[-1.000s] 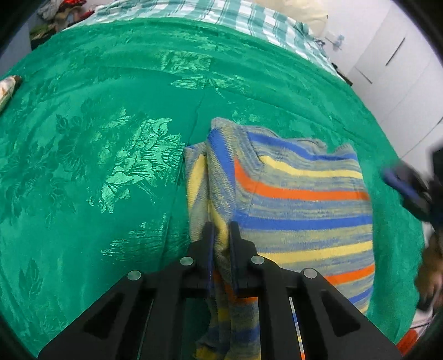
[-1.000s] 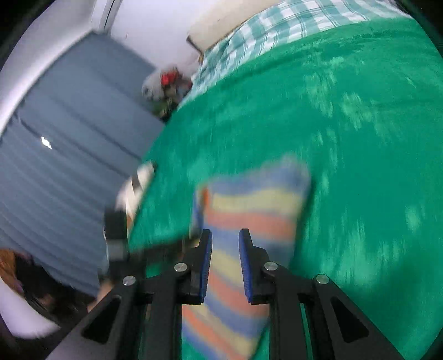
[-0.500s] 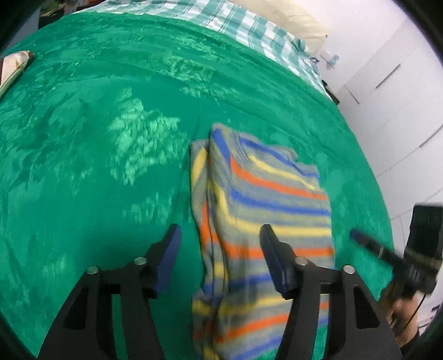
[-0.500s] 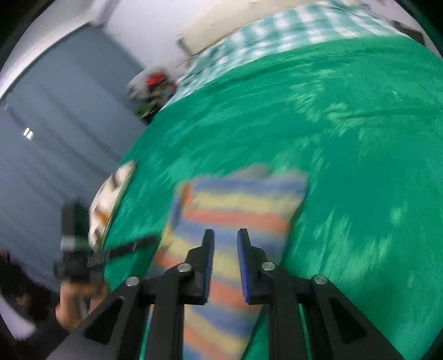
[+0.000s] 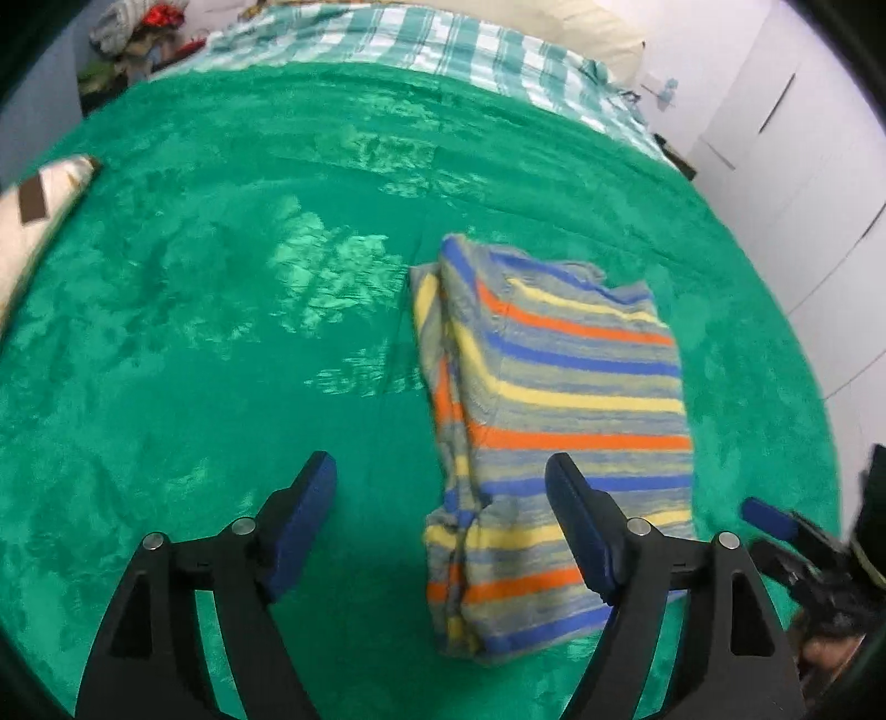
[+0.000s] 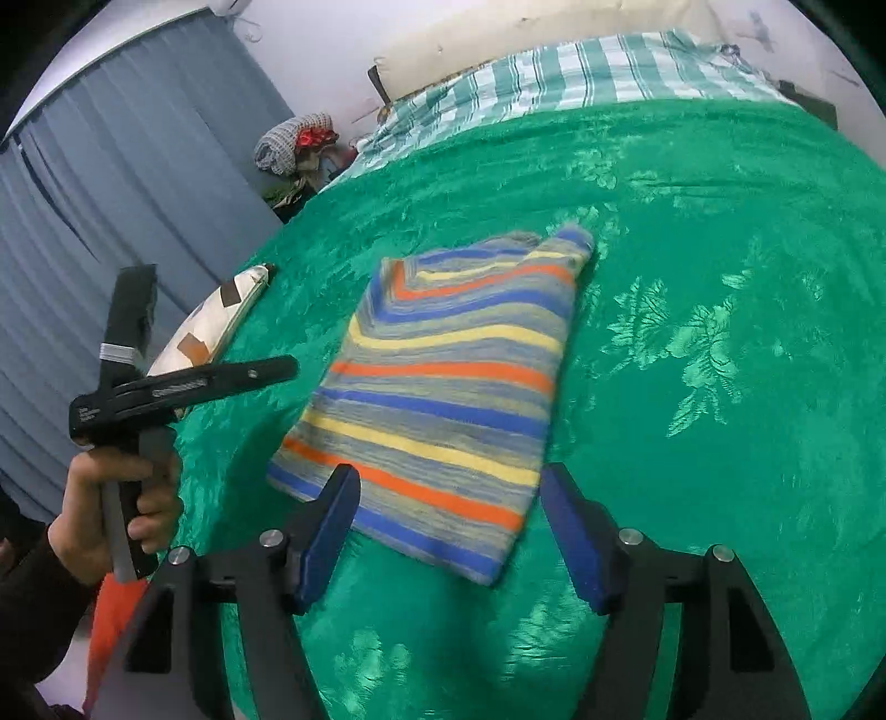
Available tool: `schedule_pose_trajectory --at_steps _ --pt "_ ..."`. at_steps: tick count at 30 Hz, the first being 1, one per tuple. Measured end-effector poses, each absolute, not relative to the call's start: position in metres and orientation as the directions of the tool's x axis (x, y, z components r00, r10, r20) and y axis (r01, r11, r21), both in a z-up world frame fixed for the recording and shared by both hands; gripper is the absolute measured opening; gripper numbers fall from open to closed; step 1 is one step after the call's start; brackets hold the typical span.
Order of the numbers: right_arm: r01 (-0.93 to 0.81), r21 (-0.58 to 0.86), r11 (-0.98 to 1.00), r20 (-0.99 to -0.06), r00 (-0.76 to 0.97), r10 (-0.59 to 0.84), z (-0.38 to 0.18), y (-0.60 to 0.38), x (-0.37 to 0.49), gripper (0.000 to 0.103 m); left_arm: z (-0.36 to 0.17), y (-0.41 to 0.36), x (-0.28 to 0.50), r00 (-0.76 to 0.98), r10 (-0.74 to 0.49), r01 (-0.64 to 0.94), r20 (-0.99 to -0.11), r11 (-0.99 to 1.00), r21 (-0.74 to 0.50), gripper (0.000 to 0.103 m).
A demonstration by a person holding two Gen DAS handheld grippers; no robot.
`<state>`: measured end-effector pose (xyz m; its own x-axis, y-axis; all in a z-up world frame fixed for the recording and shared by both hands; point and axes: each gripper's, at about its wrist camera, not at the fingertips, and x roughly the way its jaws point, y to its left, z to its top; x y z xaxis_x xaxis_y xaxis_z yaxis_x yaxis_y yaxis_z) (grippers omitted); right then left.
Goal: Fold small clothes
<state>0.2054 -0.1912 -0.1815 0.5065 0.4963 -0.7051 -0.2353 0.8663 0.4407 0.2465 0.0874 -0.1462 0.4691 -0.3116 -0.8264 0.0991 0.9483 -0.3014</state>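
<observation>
A small knit garment (image 5: 554, 399) with blue, orange and yellow stripes lies folded flat on the green bedspread (image 5: 221, 387). My left gripper (image 5: 440, 462) hovers above the garment's near left edge. Its jaws are opening, and the pads touch nothing. In the right wrist view the garment (image 6: 454, 387) lies just beyond my right gripper (image 6: 451, 476). That gripper's jaws are opening too, and its pads are clear of the cloth. The left gripper (image 6: 277, 370), held by a hand (image 6: 111, 498), shows side-on at the left. The right gripper (image 5: 775, 520) shows at the left wrist view's right edge.
A white cushion (image 6: 216, 321) with brown patches lies on the bedspread's left edge. A checked sheet (image 5: 443, 44) and a pillow lie at the head of the bed. Grey curtains (image 6: 111, 221) hang on the left, and white cupboards (image 5: 803, 138) stand on the right.
Both grippers were shut on the striped garment, then opened, let it go and drew back. The garment now lies flat and folded on the bedspread.
</observation>
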Motion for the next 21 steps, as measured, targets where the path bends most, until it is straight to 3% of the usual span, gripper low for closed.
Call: schedule_pose_trajectory --at_steps 2,9,10,12,13,14,17,21 --pt "-0.197 0.508 0.839 -0.677 0.511 0.53 -0.181 -0.21 0.22 0.068 -0.155 0.092 0.258 0.449 -0.389 0.102 -0.805 0.917 -0.386 0.084" --pt "-0.111 0.68 0.725 -0.63 0.418 0.655 -0.212 -0.233 0.289 0.068 -0.193 0.087 0.29 0.347 -0.498 0.089 -0.795 0.861 -0.501 0.083" --pt "-0.107 0.704 0.702 -0.619 0.392 0.681 -0.221 -0.228 0.299 0.067 -0.194 0.083 0.294 0.348 -0.51 0.107 -0.787 0.855 -0.507 0.08" --pt "-0.089 0.74 0.666 -0.596 0.371 0.712 -0.238 -0.219 0.318 0.064 -0.199 0.075 0.301 0.338 -0.528 0.122 -0.779 0.845 -0.521 0.063" --pt "-0.097 0.751 0.653 -0.58 0.374 0.724 -0.241 -0.213 0.324 0.062 -0.204 0.072 0.307 0.33 -0.537 0.113 -0.776 0.839 -0.533 0.038" --pt "-0.106 0.756 0.646 -0.572 0.373 0.73 -0.244 -0.206 0.329 0.055 -0.207 0.07 0.311 0.322 -0.541 0.1 -0.777 0.836 -0.54 0.021" --pt "-0.108 0.701 0.705 -0.62 0.397 0.677 -0.243 -0.188 0.342 0.027 -0.199 0.065 0.312 0.358 -0.513 0.076 -0.78 0.849 -0.524 0.017" --pt "-0.171 0.628 0.759 -0.629 0.462 0.625 -0.202 -0.176 0.325 0.02 -0.164 0.055 0.295 0.419 -0.493 0.151 -0.763 0.866 -0.477 0.017"
